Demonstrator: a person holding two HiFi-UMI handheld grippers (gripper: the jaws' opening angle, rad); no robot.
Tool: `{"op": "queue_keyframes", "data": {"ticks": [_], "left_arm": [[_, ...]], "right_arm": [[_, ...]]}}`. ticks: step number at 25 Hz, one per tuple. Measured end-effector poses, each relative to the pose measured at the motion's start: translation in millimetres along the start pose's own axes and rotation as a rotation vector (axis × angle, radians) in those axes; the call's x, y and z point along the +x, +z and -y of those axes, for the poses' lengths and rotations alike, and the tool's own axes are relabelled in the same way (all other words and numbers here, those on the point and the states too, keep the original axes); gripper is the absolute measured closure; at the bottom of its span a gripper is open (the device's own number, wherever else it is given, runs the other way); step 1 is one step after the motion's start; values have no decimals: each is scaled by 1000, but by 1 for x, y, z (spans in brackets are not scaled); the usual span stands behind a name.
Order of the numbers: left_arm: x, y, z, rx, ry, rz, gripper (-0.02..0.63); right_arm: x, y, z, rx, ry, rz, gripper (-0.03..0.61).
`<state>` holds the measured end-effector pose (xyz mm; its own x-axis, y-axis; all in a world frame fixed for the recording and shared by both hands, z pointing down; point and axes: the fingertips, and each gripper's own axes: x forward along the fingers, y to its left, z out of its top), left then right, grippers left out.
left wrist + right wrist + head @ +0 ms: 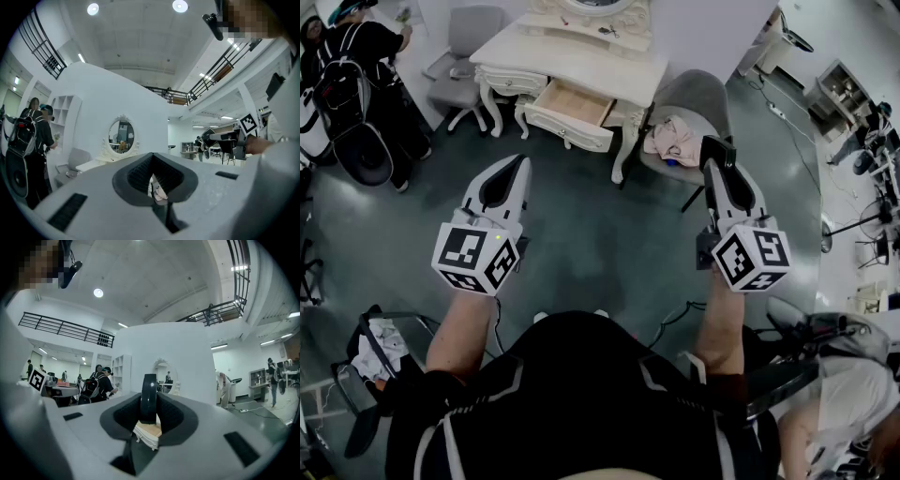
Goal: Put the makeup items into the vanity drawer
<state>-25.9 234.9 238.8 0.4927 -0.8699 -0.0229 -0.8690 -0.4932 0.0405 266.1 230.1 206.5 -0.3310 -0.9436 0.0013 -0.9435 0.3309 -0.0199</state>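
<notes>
- From your head you look down at both grippers. Your left gripper has its jaws together and holds nothing. Your right gripper pinches a black round case at its tip. The open drawer of the white table is ahead of both grippers, well apart from them.
- In the left gripper view, the jaws almost meet, and nothing sits between them. A mirror stands ahead, a bit to the left.
- In the right gripper view, the jaws squeeze the case from both sides. It stands up on its edge. The drawer shows below the case, farther ahead.
</notes>
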Motion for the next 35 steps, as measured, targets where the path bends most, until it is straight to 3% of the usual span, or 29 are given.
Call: {"op": "queue_keyframes", "data": {"ticks": [22,35], "left_arm": [[-2,-12,43,1,-35,-18,611],[26,-35,66,22,61,-64,611]], "right_arm": [[-34,-4,6,12,42,3,479],[-33,-20,48,23,122,11,479]]}}
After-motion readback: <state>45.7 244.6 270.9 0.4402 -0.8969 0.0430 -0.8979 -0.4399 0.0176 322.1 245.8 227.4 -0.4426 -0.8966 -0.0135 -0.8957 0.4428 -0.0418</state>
